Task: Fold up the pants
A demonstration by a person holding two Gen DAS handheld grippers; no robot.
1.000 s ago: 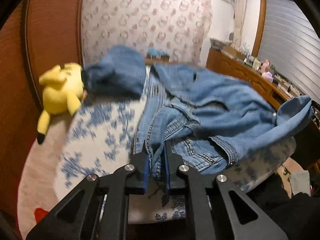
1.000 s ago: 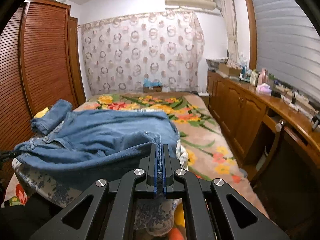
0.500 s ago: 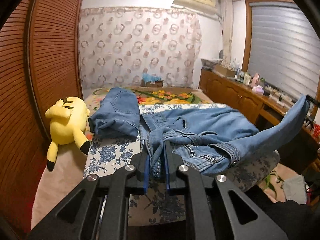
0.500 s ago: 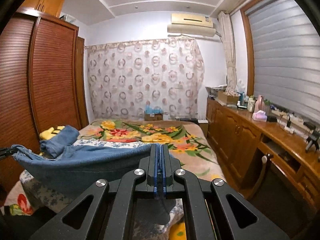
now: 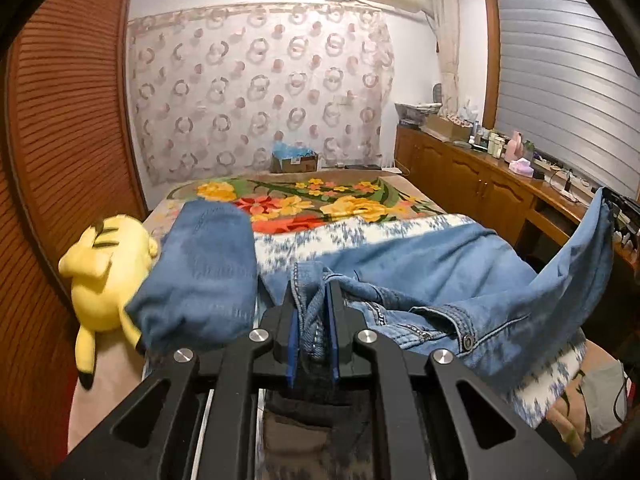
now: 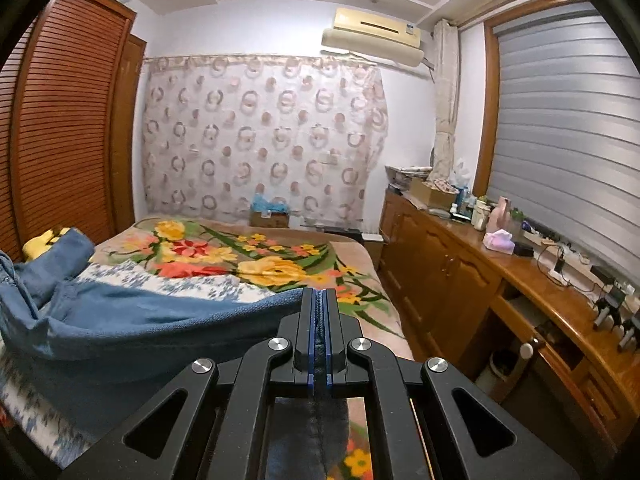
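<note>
Blue denim pants (image 5: 432, 280) hang stretched between my two grippers above the bed. My left gripper (image 5: 314, 320) is shut on the bunched waistband, near the button. My right gripper (image 6: 319, 320) is shut on the thin hem of a leg; the leg (image 6: 140, 320) sags away to the left in the right wrist view. In the left wrist view the right gripper (image 5: 618, 208) shows at the far right, holding the raised leg end. A second folded denim piece (image 5: 204, 268) lies on the bed to the left.
A yellow plush toy (image 5: 104, 268) lies by the wooden wardrobe (image 5: 60, 140). The bed has a blue-white sheet (image 5: 360, 236) over a floral blanket (image 6: 248, 256). A wooden cabinet (image 6: 460, 272) with small items runs along the right wall.
Both grippers have lifted and tilted up, raising the pants off the bed. The leg now hangs taut between them and more of the floral blanket shows.
</note>
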